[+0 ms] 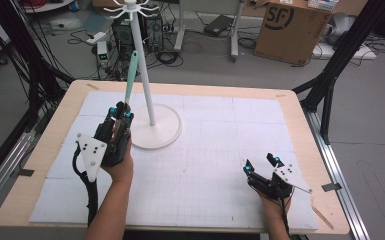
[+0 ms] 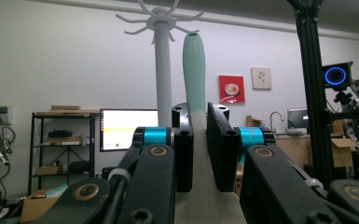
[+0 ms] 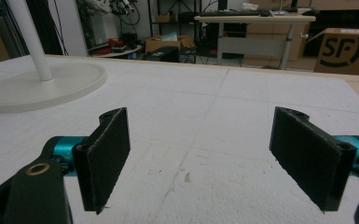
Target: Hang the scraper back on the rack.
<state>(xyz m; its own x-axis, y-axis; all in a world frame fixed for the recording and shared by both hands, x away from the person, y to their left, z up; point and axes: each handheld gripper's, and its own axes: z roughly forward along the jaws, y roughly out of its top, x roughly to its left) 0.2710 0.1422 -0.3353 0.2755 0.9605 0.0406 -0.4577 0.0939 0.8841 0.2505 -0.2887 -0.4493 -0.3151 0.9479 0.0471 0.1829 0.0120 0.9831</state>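
high view: your left gripper (image 1: 121, 112) clamps a mint-green plastic utensil handle (image 1: 131, 75) upright beside the white stand's pole (image 1: 142, 70); your right gripper (image 1: 262, 164) rests wide open, empty, on the white mat (image 1: 215, 150).

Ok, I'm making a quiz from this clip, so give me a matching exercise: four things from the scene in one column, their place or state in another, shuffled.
Things:
1. left gripper
2. right gripper
3. mint-green utensil
4. white hook stand

Places or states:
A. upright on its round base on the white mat
B. jaws wide apart, nothing between them
C. clamped between two black jaws, its end with a hole pointing up
D. shut on a pale green handle

Pairs: 1-D, 2-B, 3-C, 4-A
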